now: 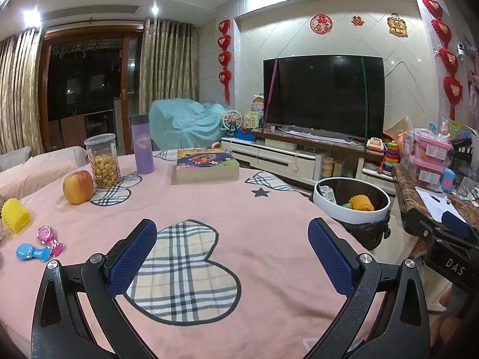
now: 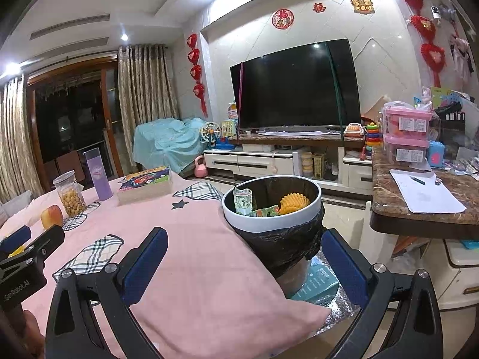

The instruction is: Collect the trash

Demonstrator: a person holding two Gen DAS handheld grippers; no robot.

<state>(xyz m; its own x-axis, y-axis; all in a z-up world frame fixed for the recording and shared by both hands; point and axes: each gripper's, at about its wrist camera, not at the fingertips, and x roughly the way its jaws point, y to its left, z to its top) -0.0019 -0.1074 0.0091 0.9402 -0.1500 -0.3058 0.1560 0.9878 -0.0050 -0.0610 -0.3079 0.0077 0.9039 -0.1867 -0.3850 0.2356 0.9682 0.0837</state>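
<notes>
The trash bin (image 2: 271,215) stands just beside the far right edge of the tabletop (image 1: 239,209), lined with a black bag. Inside it lie a yellow foam fruit net (image 2: 293,203) and some green-and-white cartons (image 2: 243,199). On the tabletop, well apart from the bin on its left side, another yellow foam net (image 1: 15,214) lies near the apple (image 1: 77,187), with small pink and blue plastic toys (image 1: 42,245) just beside it.

The left gripper (image 1: 232,246) hangs above the pink cloth with its fingers wide apart and nothing between them. The right gripper (image 2: 244,261) is near the bin, its fingers also apart and empty — the bin shows between them but is not held.

I judge that one drop is finished and the next pick is not yet begun. The next move probably calls for the left gripper to go away from the bin toward the yellow net and close on it gently, because it looks soft.
</notes>
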